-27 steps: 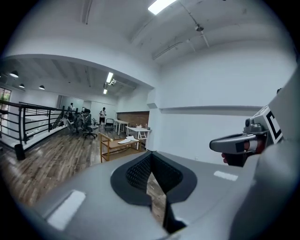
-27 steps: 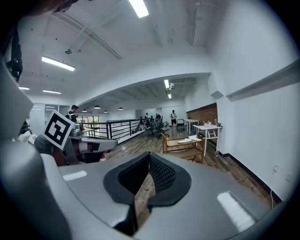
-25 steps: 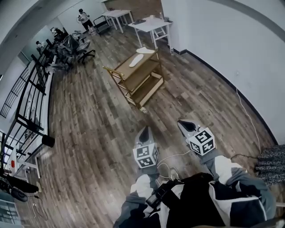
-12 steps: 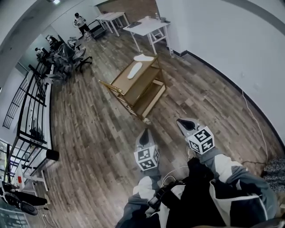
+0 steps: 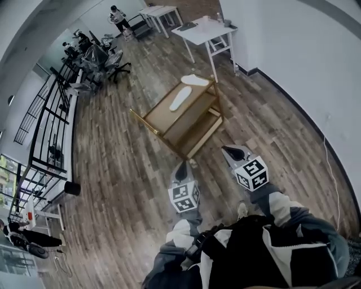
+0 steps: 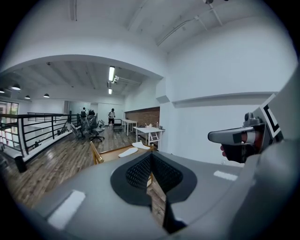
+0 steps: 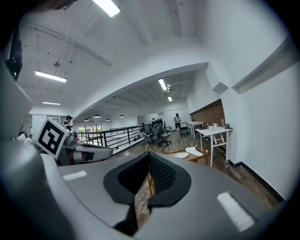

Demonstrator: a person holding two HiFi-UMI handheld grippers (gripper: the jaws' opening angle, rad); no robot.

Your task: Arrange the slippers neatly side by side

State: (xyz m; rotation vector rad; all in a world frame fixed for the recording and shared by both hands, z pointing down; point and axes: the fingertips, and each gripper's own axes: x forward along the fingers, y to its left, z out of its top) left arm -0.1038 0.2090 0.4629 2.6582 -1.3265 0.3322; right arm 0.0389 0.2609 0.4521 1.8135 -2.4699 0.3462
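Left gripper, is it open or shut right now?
Shut and empty: the left gripper shows its jaws closed together with nothing between them.

The wooden rack (image 5: 162, 111) with its slippers (image 5: 180, 99) now lies nearer the left tool (image 5: 181, 167) and right tool (image 5: 229, 151).

Bright, even light falls from long white ceiling tube lamps (image 7: 108, 6); shadows are faint. Fisheye bending curves the edges; black corners ring each view.

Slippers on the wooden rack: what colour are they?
White, both slippers; clearest in the head view, atop the wooden rack.
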